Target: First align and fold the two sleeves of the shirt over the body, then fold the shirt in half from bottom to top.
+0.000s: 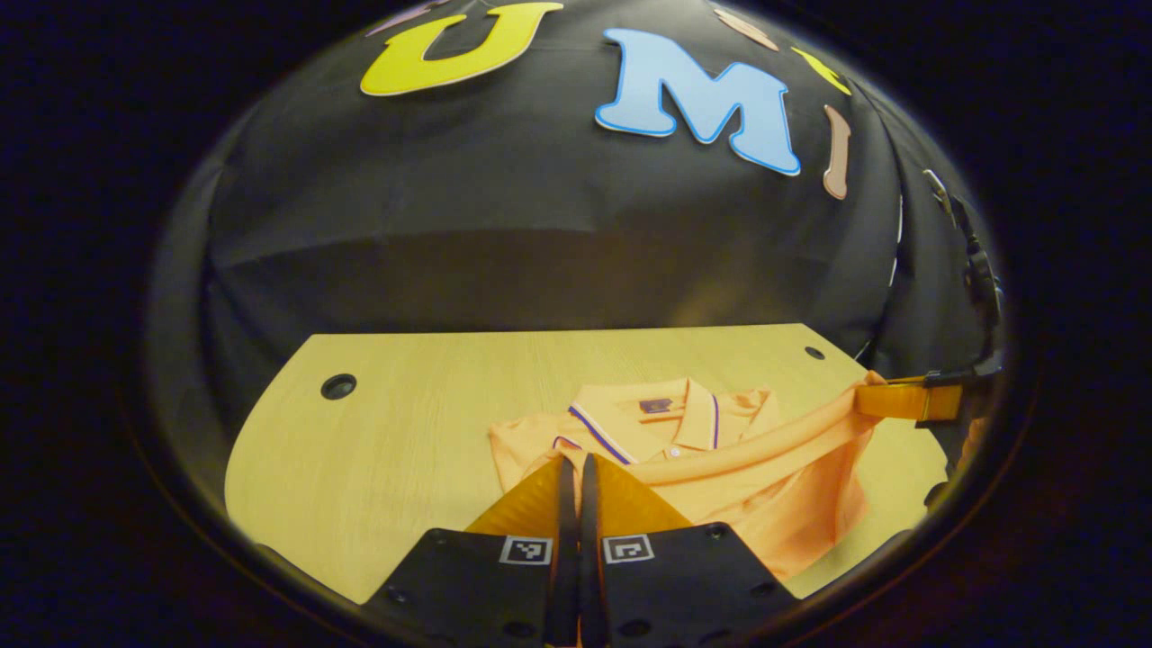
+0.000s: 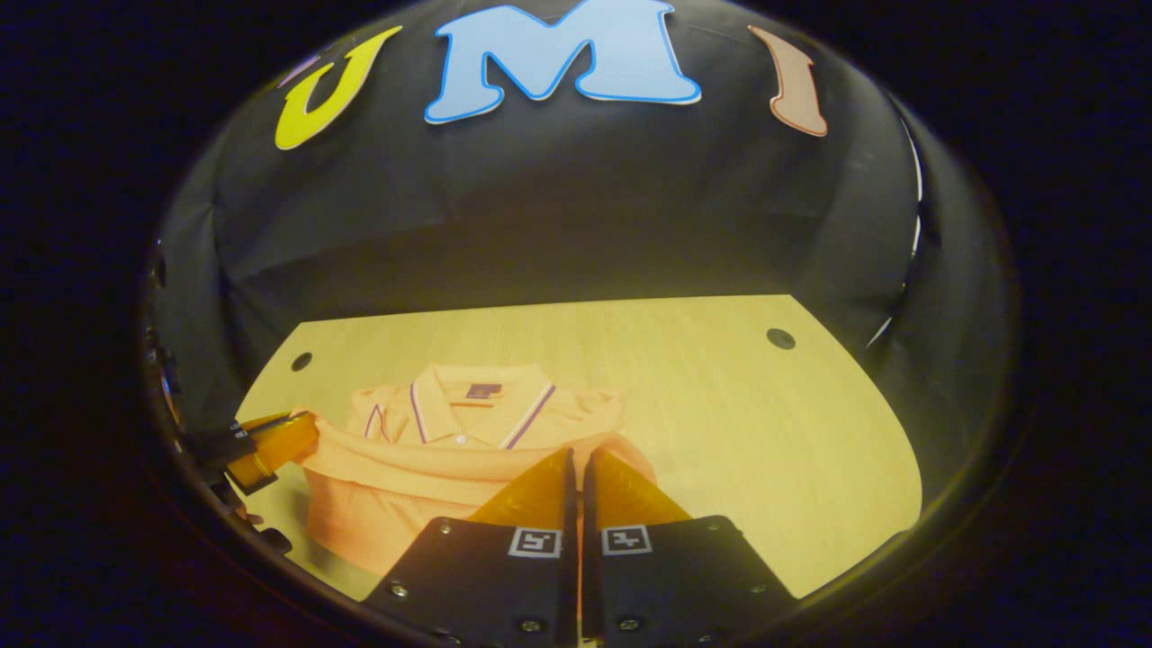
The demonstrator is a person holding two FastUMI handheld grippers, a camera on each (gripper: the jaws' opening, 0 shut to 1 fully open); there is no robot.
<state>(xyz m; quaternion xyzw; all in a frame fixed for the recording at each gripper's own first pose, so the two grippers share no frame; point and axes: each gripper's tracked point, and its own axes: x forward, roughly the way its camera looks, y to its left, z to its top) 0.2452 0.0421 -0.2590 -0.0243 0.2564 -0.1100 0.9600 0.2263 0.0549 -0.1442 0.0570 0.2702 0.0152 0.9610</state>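
An orange polo shirt (image 1: 666, 423) (image 2: 468, 405) lies on the wooden table with its collar toward the back wall and its sleeves folded in. Its bottom hem (image 1: 765, 445) (image 2: 423, 463) is lifted and stretched in a band across the body, just below the collar. My left gripper (image 1: 576, 463) is shut on one hem corner; in the right gripper view it shows at the far left (image 2: 270, 450). My right gripper (image 2: 576, 459) is shut on the other corner and appears at the far right of the left gripper view (image 1: 909, 400). The lower body hangs under the hem.
The table (image 1: 405, 432) (image 2: 765, 423) has bare wood beside the shirt and behind the collar. Round cable holes sit near its back corners (image 1: 338, 387) (image 2: 780, 338). The black cloth wall stands right behind the table's far edge.
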